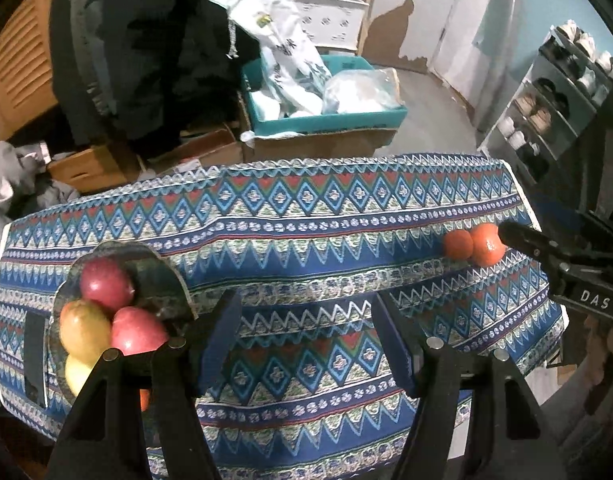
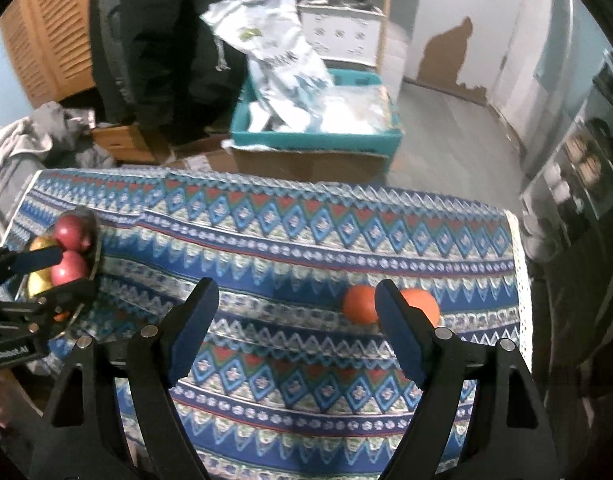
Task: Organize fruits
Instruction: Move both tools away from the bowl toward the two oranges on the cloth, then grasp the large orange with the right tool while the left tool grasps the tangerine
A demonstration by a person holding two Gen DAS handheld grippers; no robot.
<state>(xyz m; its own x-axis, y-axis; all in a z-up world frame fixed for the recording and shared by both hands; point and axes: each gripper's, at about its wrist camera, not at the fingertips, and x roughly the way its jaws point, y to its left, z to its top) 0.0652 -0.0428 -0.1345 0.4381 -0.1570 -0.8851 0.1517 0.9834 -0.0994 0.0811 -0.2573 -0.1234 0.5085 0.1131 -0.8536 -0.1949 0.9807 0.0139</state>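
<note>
Oranges (image 2: 360, 304) are sitting touching at the worktop's (image 2: 306, 240) right end, just ahead of my right tool (image 2: 296, 320), spread wide and empty. My left tool (image 1: 306, 336), also spread, is hovering beside the plate (image 1: 162, 276) of apples.

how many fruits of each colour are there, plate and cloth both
red apples on the plate: 2
yellow-green fruits on the plate: 2
oranges loose on the tablecloth: 2
orange fruit half hidden at the plate's near edge: 1
total: 7
</note>
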